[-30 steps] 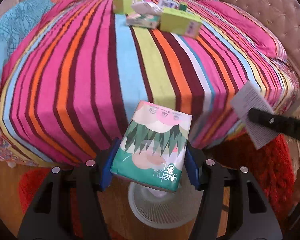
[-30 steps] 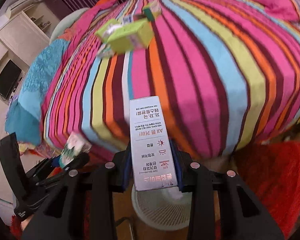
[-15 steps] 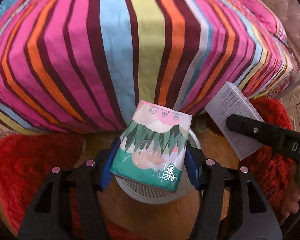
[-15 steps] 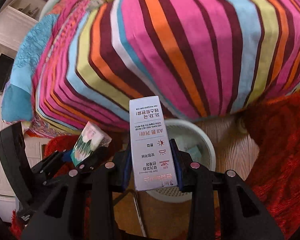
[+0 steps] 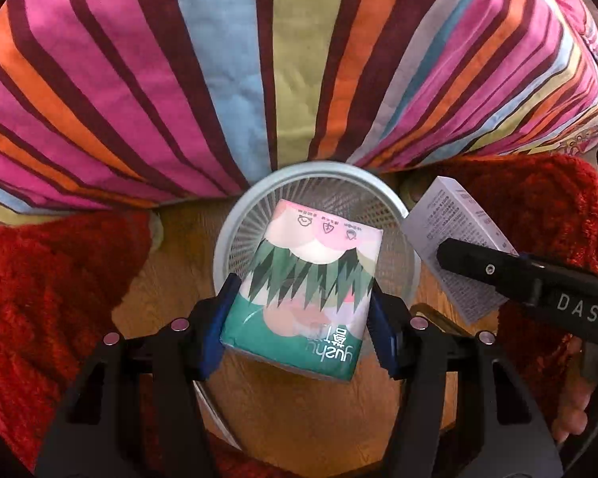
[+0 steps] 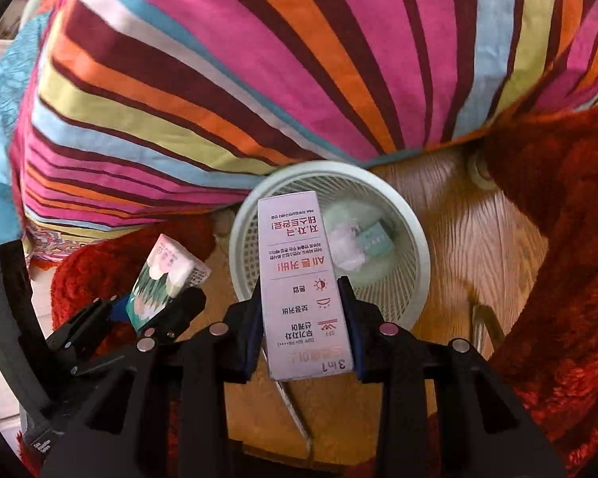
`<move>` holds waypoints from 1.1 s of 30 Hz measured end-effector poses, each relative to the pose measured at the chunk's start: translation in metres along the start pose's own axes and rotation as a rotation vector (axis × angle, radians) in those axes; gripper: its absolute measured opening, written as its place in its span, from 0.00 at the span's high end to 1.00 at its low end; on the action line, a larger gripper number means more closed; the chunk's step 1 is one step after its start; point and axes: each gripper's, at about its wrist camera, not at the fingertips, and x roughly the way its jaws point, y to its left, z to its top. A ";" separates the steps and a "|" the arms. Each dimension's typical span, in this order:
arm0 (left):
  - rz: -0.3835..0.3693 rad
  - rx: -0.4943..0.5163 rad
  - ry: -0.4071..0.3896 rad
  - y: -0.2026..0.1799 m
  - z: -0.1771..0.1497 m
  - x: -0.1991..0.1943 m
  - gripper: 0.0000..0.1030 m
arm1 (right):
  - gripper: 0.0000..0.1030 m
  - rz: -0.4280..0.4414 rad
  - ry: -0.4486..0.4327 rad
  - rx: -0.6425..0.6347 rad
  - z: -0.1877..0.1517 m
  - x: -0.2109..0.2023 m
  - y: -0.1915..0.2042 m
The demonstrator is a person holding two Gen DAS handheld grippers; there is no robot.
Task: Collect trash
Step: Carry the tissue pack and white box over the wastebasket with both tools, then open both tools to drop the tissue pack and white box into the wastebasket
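Striped bedspread hangs down over the bed edge, filling the upper half of both views. Red shaggy rug on both sides, wood floor between. White mesh wastebasket stands on the floor right against the bedspread edge. Inside it: crumpled white wrapper and a small teal-labelled pack.

Left hand-held gripper is clamped on a tissue pack, blue pads pressing both sides; pack is held above the basket opening, covering much of it. Pack is green and pink with a jagged dark-green pattern; "yushu" plus Chinese characters read upside down at its near end.

Right hand-held gripper is closed on a slim grey carton, held over the near-left rim of the basket, far end above the opening. Carton carries red Korean text upside down, "3 in 1", "SPF", sun and moon icons. In the left view the carton shows beside the basket's right rim with small unreadable print; "DAS" is visible on the right tool body.

Nothing blocks the basket opening except the held items.
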 end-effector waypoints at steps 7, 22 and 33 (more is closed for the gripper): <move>-0.008 -0.002 0.073 0.000 0.003 0.018 0.43 | 0.68 -0.009 0.070 0.046 0.008 0.022 -0.006; -0.004 0.012 0.211 -0.001 0.003 0.050 0.31 | 0.67 -0.023 0.155 0.044 0.014 0.045 -0.005; 0.024 -0.002 0.200 0.001 0.005 0.050 0.14 | 0.32 -0.024 0.159 0.074 0.013 0.045 -0.010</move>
